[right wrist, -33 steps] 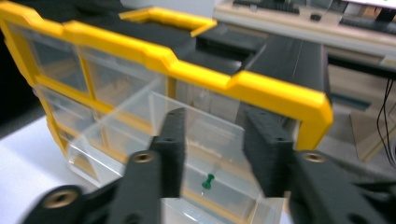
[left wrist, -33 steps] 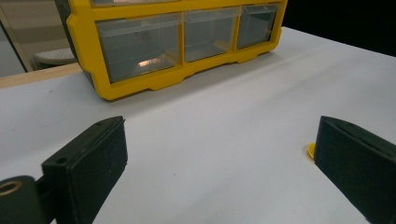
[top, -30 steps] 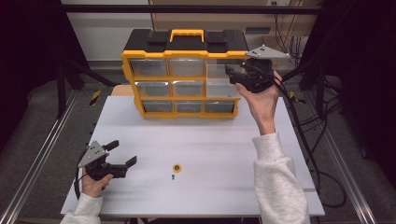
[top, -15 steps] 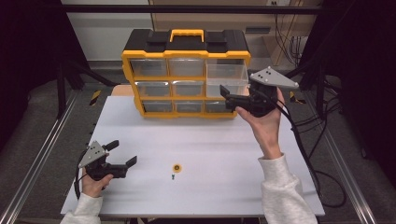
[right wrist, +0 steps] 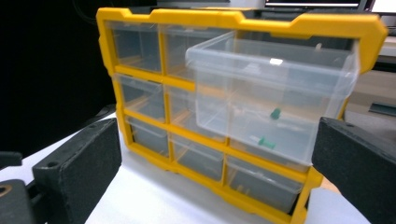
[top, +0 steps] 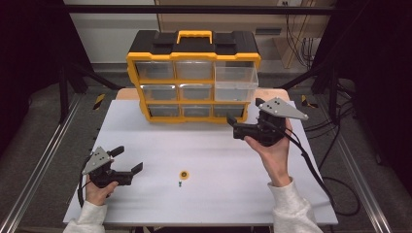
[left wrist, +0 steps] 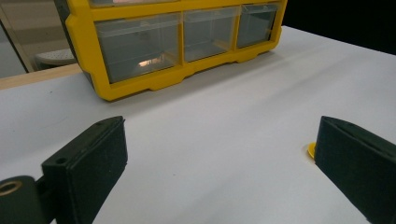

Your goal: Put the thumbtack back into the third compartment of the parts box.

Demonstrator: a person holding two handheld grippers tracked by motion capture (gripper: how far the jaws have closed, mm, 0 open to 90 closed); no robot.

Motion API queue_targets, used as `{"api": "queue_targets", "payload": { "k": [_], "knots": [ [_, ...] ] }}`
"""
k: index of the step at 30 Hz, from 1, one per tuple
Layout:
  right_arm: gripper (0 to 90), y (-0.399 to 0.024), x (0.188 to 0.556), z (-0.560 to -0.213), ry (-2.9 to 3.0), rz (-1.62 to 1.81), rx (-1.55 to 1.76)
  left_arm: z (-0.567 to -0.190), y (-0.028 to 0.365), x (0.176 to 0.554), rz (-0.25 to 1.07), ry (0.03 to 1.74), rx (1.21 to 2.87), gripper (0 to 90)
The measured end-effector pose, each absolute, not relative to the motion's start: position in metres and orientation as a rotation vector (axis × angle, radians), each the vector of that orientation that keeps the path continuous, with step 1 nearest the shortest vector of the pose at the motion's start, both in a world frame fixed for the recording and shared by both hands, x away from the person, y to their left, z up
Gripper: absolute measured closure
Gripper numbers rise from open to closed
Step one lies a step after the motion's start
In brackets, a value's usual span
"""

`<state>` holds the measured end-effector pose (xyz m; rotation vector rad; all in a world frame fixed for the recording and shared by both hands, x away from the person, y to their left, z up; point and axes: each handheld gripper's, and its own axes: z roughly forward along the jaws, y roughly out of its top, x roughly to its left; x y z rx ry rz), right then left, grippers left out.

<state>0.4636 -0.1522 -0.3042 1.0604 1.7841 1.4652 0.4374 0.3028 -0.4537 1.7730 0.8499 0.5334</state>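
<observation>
The top-right drawer (top: 236, 80) stands pulled out; the right gripper (top: 232, 124), jaws just opened wide and empty, has let go; the left gripper (top: 130, 160), wide too, likely fetches the near screw (top: 180, 184) next.

The desk (top: 145, 145) has a white top, with a wooden board (top: 127, 93) showing at its 11 o'clock edge. Metal rails (top: 43, 160) run along the 9 o'clock side over grey floor (top: 39, 111). Black frame posts (top: 63, 82) stand at 10 o'clock and 2 o'clock. Cables (top: 335, 194) lie on the floor from 3 to 4 o'clock.
</observation>
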Motion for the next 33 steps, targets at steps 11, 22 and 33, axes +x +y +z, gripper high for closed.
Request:
{"api": "queue_targets", "payload": {
  "k": [11, 22, 33],
  "knots": [
    [1.7, -0.133, 0.45, -0.334, 1.853, 1.487, 1.06, -0.454, 0.303, 0.437, 0.534, 0.849, 1.773, 2.6],
    [1.6, -0.109, 0.44, -0.356, 1.928, 1.505, 1.04, -0.453, 0.302, 0.437, 0.535, 0.847, 1.775, 2.7],
    [1.7, -0.088, 0.435, -0.38, 2.004, 1.492, 1.039, -0.454, 0.302, 0.437, 0.533, 0.85, 1.771, 2.6]
  ]
}}
